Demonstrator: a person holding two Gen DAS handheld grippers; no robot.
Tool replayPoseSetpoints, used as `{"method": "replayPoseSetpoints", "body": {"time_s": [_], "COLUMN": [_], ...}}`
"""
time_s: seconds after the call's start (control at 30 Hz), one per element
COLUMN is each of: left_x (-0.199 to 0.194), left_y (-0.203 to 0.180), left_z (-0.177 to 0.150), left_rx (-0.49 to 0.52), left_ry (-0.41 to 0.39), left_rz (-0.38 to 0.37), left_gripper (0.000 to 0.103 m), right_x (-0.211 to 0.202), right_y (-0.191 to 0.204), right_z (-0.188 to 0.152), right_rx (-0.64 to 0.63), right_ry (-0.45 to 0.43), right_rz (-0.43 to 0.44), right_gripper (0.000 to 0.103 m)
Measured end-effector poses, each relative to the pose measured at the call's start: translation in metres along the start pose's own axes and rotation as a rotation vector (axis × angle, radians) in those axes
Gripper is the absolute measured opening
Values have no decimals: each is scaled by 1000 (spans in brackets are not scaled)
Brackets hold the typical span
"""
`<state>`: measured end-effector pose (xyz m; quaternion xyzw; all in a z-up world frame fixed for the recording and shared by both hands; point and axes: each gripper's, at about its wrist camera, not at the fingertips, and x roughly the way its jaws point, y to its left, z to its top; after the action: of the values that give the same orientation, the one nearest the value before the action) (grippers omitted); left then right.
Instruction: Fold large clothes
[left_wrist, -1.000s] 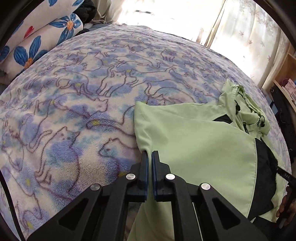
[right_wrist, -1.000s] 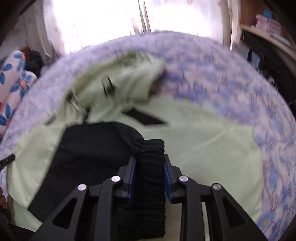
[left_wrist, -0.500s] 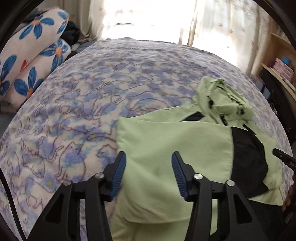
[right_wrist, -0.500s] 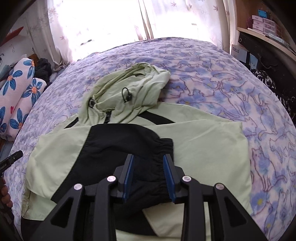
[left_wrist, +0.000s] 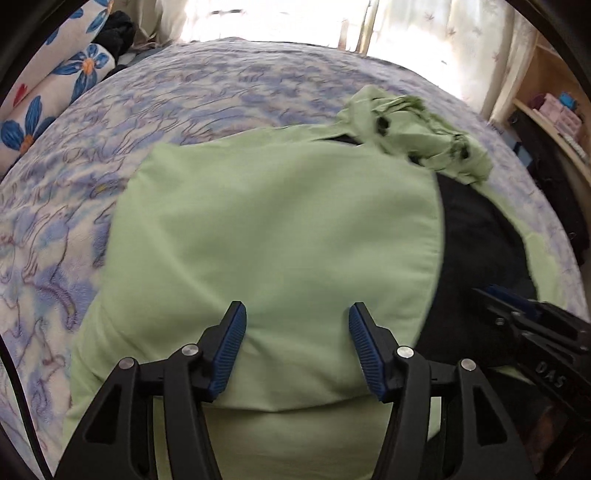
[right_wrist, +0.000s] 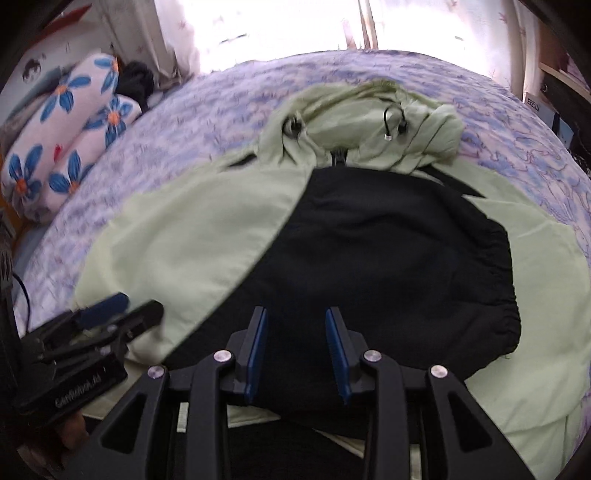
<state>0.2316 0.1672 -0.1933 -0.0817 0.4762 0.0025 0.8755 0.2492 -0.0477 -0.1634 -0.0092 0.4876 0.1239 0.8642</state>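
A light green hooded jacket (left_wrist: 280, 236) with black lower sleeves lies on the bed, both sleeves folded across its body. Its hood (left_wrist: 413, 125) is bunched at the far end. The black sleeve part (right_wrist: 384, 258) lies on top in the right wrist view, beside the green panel (right_wrist: 192, 236). My left gripper (left_wrist: 297, 317) is open and empty above the near green fold. My right gripper (right_wrist: 295, 325) is open and empty above the near edge of the black sleeve. Each gripper also shows in the other view, the right gripper (left_wrist: 517, 314) and the left gripper (right_wrist: 107, 317).
The bed is covered with a purple and blue cat-print blanket (left_wrist: 207, 92). Flower-print pillows (right_wrist: 62, 155) lie at its far left. Bright curtained windows (right_wrist: 266, 26) stand behind the bed. A wooden shelf (left_wrist: 554, 118) is on the right.
Both grippers have opened and let go: the left released the green fold, the right released the black cuff. Both have drawn back toward the jacket's near edge.
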Motion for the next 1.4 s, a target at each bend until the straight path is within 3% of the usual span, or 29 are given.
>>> {"method": "replayPoseSetpoints", "body": {"time_s": [0.17, 0.2, 0.23, 0.27, 0.33, 0.47, 0.6, 1.0, 1.4], "left_x": [-3, -2, -1, -1, -2, -7, -27, -122, -165], "left_y": [37, 48, 57, 64, 68, 62, 62, 54, 28], "left_z": [5, 6, 6, 6, 7, 6, 5, -12, -27], "left_rx": [-19, -30, -48, -65, -72, -59, -76, -108, -82], "left_ry": [-32, -28, -20, -17, -15, -2, 5, -108, -160], "left_rz": [128, 156, 148, 126, 107, 146, 140, 91, 46], "left_gripper": [54, 54, 54, 54, 54, 54, 54, 57, 57], "right_x": [-6, -8, -10, -12, -17, -23, -43, -129, -175], "right_y": [-69, -83, -96, -103, -105, -92, -95, -79, -60], "right_z": [-7, -8, -10, -10, -11, -10, -13, -27, -43], "right_rx": [77, 104, 134, 148, 157, 144, 199, 190, 146], "right_ry": [-30, -33, -27, -21, -19, -14, -29, -149, -220], "right_rz": [-212, -197, -171, -155, -139, -169, -90, -4, 21], "right_gripper": [30, 20, 1, 0, 0, 3, 3, 5, 5]}}
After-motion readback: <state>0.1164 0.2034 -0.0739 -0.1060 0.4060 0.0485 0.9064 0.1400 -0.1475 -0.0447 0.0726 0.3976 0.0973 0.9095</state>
